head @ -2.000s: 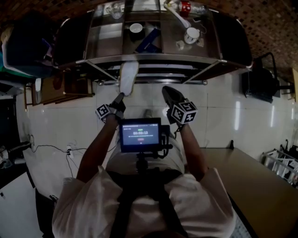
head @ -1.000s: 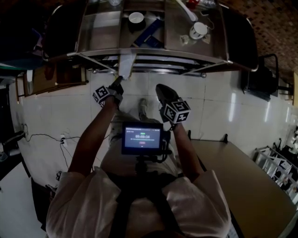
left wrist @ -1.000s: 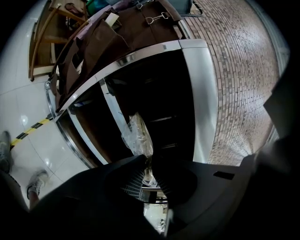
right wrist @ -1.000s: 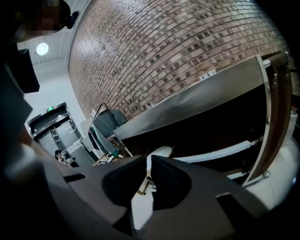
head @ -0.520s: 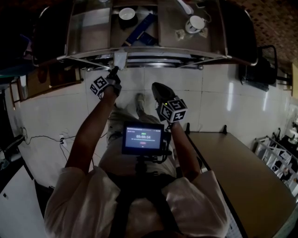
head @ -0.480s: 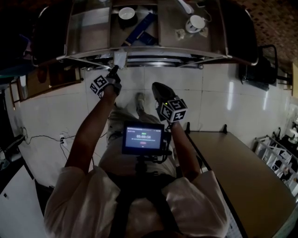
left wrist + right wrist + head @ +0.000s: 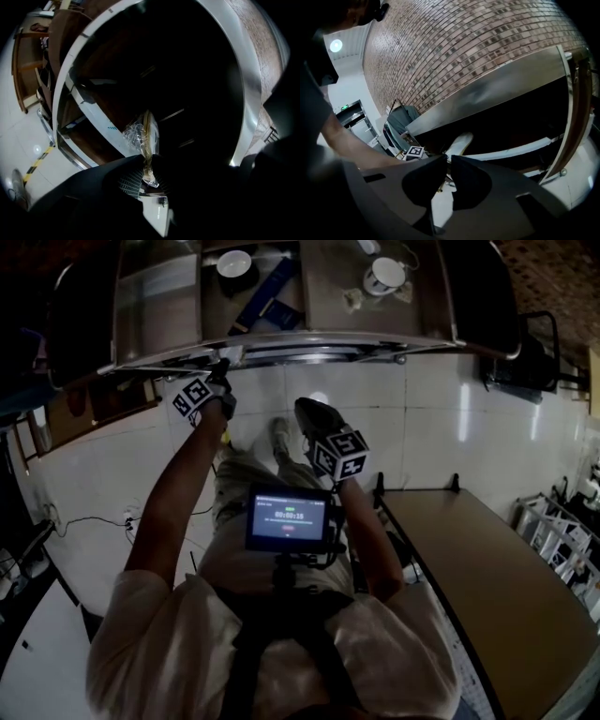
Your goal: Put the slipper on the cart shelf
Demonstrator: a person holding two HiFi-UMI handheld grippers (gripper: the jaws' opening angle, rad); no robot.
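Observation:
The white slipper [image 7: 149,136], wrapped in clear plastic, shows edge-on in the left gripper view, with my left gripper [image 7: 146,165] shut on its heel end. In the head view my left gripper [image 7: 221,367] reaches under the rim of the steel cart [image 7: 281,338], and the cart's top hides most of the slipper. The right gripper view shows the slipper [image 7: 459,143] lying into the dark space of a lower shelf. My right gripper [image 7: 302,411] hangs shut and empty over the floor, short of the cart; its jaws [image 7: 446,158] almost touch.
On the cart's top stand a white cup [image 7: 382,276], a bowl [image 7: 233,262] and a blue box [image 7: 267,298]. A wooden table [image 7: 487,559] is at the right, a black chair [image 7: 511,371] beside the cart. A cable [image 7: 84,517] lies on the white tiles.
My left gripper has carried the slipper forward, from in front of the cart to under its top, so the slipper has gone mostly out of the head view. The right gripper followed a little.

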